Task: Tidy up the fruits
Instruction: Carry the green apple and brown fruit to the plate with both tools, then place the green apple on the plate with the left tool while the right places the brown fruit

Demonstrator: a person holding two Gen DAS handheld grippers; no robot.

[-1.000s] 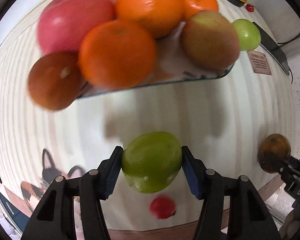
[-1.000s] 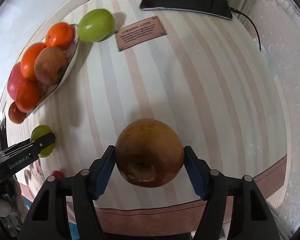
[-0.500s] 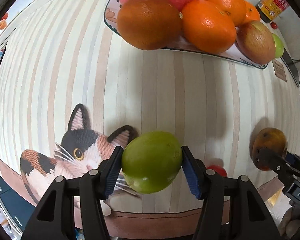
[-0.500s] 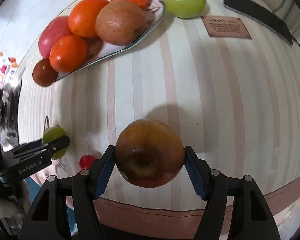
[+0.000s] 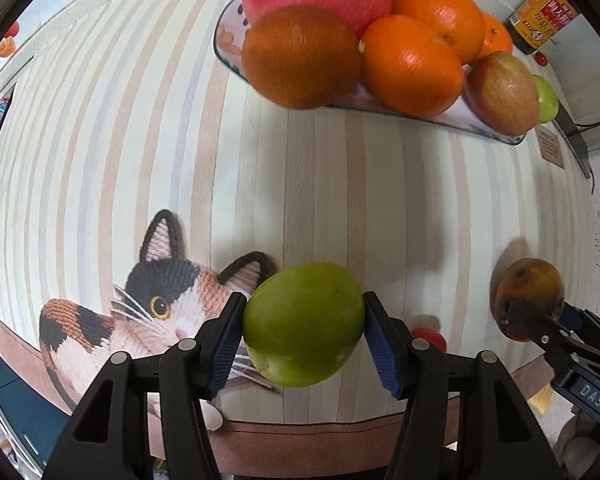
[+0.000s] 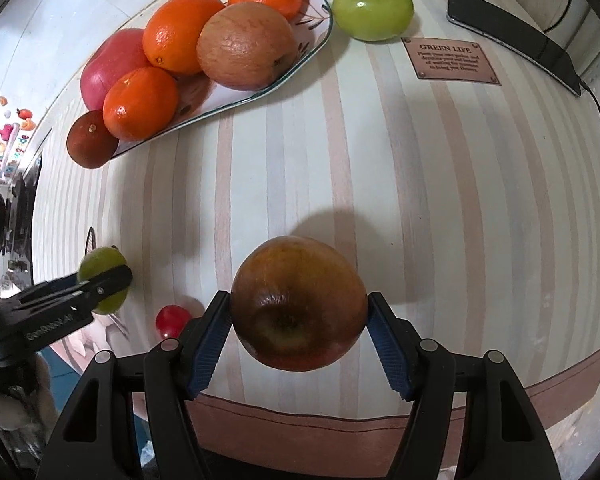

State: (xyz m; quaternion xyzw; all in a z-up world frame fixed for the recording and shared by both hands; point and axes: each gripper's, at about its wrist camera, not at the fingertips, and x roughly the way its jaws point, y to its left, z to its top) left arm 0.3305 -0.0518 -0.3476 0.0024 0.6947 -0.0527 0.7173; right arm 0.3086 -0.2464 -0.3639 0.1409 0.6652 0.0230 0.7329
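Fruits: two in hand, the rest piled on a plate [image 6: 320, 40] at the far side of the striped bench [image 6: 420, 200]. The left gripper [image 5: 304, 334] holds a green fruit [image 5: 304, 324], blue pads pressed on its widest part from either side; the right gripper [image 6: 300, 330] clamps a red-brown apple [image 6: 300, 304] the same way, stem dimple facing the camera. Both hang clear above the bench, near its front edge, with a small red fruit [image 6: 173, 318] lying on the cloth between them.

Handling, as judged: both fruits round, firm, smooth-skinned, moderately heavy; likely to roll once set down and to bruise if squeezed hard. Grip across the widest part looks sound; anything lower or higher would risk a slip.

Pose: both grippers point steeply down at the bench, side by side, fingers roughly level with each other.

Plate already crowded with oranges [image 6: 180, 32], a pink apple [image 6: 108, 68] and a russet apple [image 6: 246, 44]; a dark orange [image 6: 90, 140] sits at its near rim, a second green fruit [image 6: 374, 8] just beside its far end.
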